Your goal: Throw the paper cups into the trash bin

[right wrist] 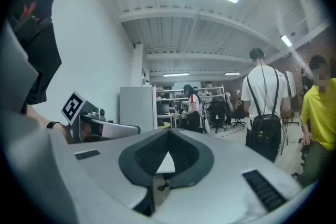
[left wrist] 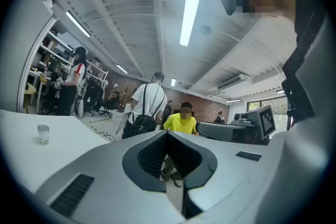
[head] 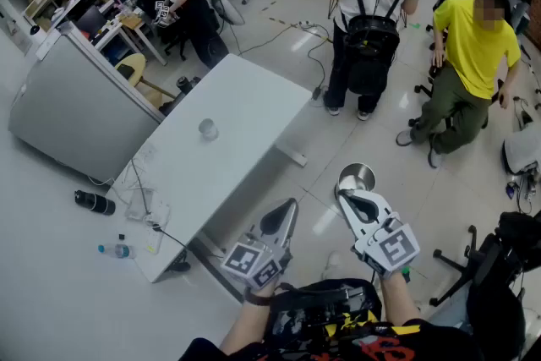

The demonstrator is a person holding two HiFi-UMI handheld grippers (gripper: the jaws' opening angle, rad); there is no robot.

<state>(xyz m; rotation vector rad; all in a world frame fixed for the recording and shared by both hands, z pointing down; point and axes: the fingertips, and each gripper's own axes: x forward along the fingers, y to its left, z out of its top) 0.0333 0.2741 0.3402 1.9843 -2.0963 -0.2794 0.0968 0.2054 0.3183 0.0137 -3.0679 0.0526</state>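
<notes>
One clear paper cup [head: 208,129] stands upright near the middle of the white table [head: 245,106]; in the left gripper view the cup [left wrist: 43,134] is small at the far left. A round silver trash bin [head: 357,176] sits on the floor to the right of the table. My left gripper [head: 286,210] is held level off the table's near right corner, jaws shut and empty [left wrist: 168,134]. My right gripper [head: 346,194] hovers just before the bin, also shut with nothing in it [right wrist: 169,135]. Both are well short of the cup.
A person in a white shirt with a black backpack [head: 370,8] stands beyond the bin, and a person in yellow [head: 469,55] crouches at the right. A grey cabinet [head: 76,106] stands left of the table. A black bottle [head: 93,201] and a water bottle [head: 118,250] lie on the floor.
</notes>
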